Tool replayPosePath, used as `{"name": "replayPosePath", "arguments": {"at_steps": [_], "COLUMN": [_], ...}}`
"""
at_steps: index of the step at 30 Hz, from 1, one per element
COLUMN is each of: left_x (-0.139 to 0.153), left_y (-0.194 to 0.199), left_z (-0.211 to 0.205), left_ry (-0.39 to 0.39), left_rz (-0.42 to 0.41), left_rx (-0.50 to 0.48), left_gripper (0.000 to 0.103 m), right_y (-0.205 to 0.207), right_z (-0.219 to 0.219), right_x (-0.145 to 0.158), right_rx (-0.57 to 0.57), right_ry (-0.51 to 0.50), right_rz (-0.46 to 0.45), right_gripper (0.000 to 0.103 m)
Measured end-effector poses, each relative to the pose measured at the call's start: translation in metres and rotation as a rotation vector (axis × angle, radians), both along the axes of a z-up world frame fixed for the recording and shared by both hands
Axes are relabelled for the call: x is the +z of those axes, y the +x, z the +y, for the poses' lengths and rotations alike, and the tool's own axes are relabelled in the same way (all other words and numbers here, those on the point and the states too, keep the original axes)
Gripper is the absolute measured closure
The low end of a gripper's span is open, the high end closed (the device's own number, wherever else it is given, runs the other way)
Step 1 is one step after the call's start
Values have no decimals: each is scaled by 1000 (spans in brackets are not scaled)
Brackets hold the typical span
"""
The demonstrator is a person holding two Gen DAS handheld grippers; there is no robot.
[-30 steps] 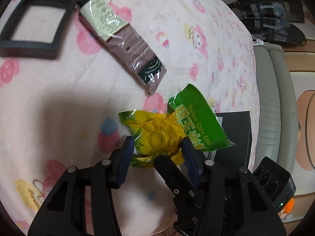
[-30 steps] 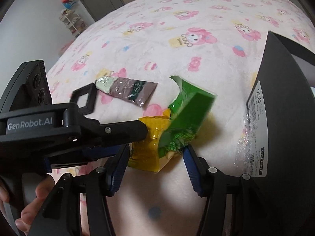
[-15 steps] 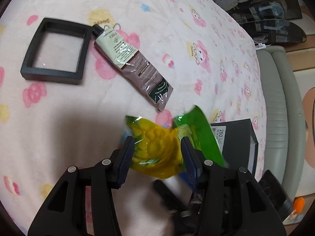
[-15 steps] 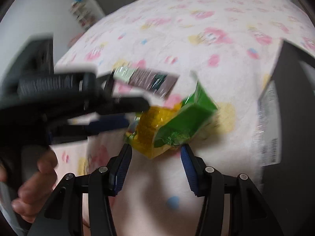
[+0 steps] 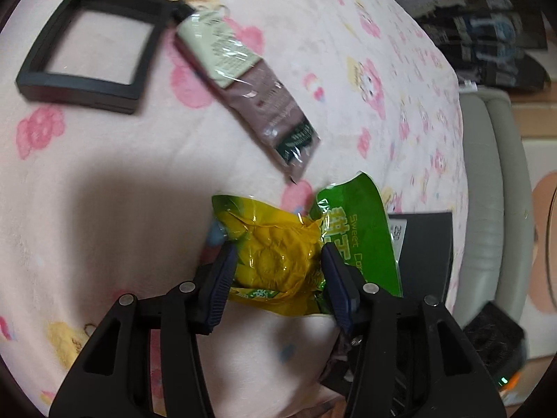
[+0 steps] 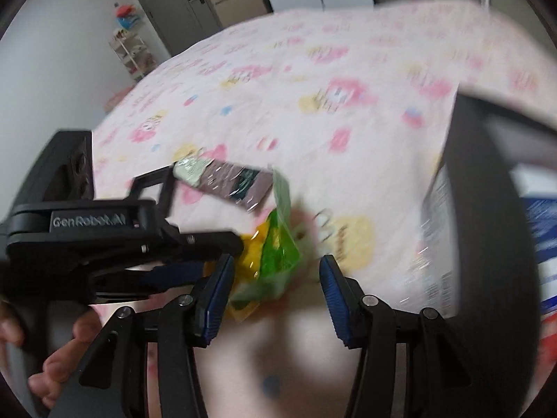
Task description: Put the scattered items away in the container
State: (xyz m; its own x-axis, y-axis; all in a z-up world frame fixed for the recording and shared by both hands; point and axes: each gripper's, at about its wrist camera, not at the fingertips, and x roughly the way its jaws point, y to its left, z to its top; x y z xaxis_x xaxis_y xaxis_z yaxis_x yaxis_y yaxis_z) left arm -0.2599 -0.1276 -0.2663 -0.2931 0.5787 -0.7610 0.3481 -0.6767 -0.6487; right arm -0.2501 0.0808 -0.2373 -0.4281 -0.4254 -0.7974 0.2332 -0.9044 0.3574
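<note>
My left gripper (image 5: 278, 261) is shut on a yellow and green sweet corn packet (image 5: 278, 257) and holds it just above the pink blanket. In the right wrist view the packet (image 6: 275, 254) hangs from the left gripper's fingers (image 6: 209, 244). My right gripper (image 6: 275, 278) is open and empty, with the packet just ahead of its left finger. The black container (image 5: 424, 244) stands to the right of the packet, and its dark wall (image 6: 487, 209) rises at the right in the right wrist view. A brown and pale green tube (image 5: 250, 94) lies beyond the packet.
A black square frame (image 5: 87, 45) lies on the blanket (image 5: 104, 174) at the far left, touching the tube's cap. A grey sofa (image 5: 487, 191) stands past the bed's right edge. A blue and white box (image 6: 539, 244) sits inside the container.
The left gripper has lifted the corn packet off the blanket. The right gripper has drawn back and swung right, so more of the container shows. Both views are blurred by motion.
</note>
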Motion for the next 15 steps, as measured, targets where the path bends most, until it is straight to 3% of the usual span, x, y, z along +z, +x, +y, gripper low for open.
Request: {"name": "replayPosePath", "arguments": {"at_steps": [2,6,10,15], "left_x": [6,13,-6,-13], "left_y": [2,5,1,2], "left_z": [-6,-12,-11,-9], "left_ry": [-34,-97,-34,15], "left_rz": [20,42,-16,-30], "left_rx": [27,62,53,59], "left_gripper": [53,53,53,52], "right_y": [1,11,10,7], "right_z": [-2,-8,-8,-13], "right_x": [-4,6,13,5], "right_rx": [1,27,-15,-10], "right_ry": [-43,-25,21,93], "right_rz": [-37,10,76,94], "right_gripper": [63,69,69,66]}}
